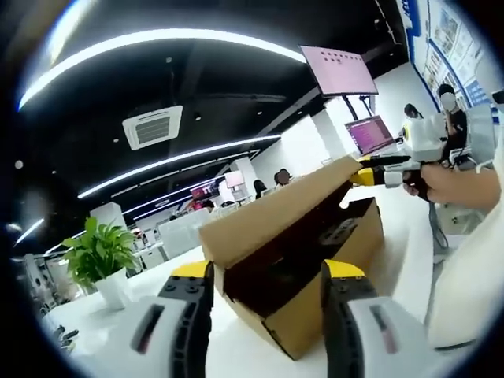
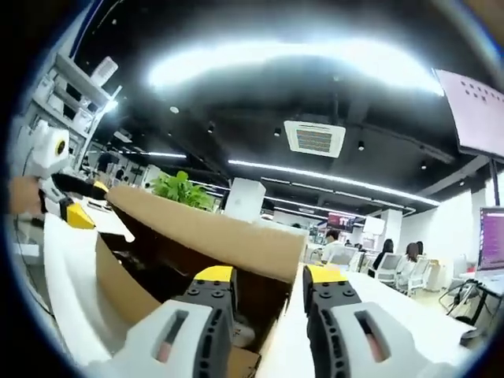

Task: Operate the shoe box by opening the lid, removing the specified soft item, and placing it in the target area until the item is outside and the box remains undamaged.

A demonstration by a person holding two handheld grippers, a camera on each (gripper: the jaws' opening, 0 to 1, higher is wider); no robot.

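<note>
In your left gripper view, a leafy green plant in a white pot stood at the far left on the white worktop. Your left tool rose from the bottom of the view with its yellow-tipped black jaws spread apart and released, gripping nothing. Between and just beyond them sat the brown cardboard shoe box, resting on the worktop with one corner toward you. Its lid was lifted and tilted up over the dark interior. What lay inside was too dark to make out. At the lid's far right corner, your right tool reached in from the right, its yellow tips at the lid edge; you could not tell from there whether it was pinching the card. Your hand held that tool's white body. Pink screens hung and stood behind it.

In your right gripper view, your left tool showed at the far left, beside the box's far end. The raised cardboard lid ran across the middle, with the green plant just above its edge. Your right tool had its jaws apart, with the near edge of the lid lying between them; whether either jaw touched it was unclear. Below the lid the box's inner wall and dark inside showed, contents not discernible.
</note>
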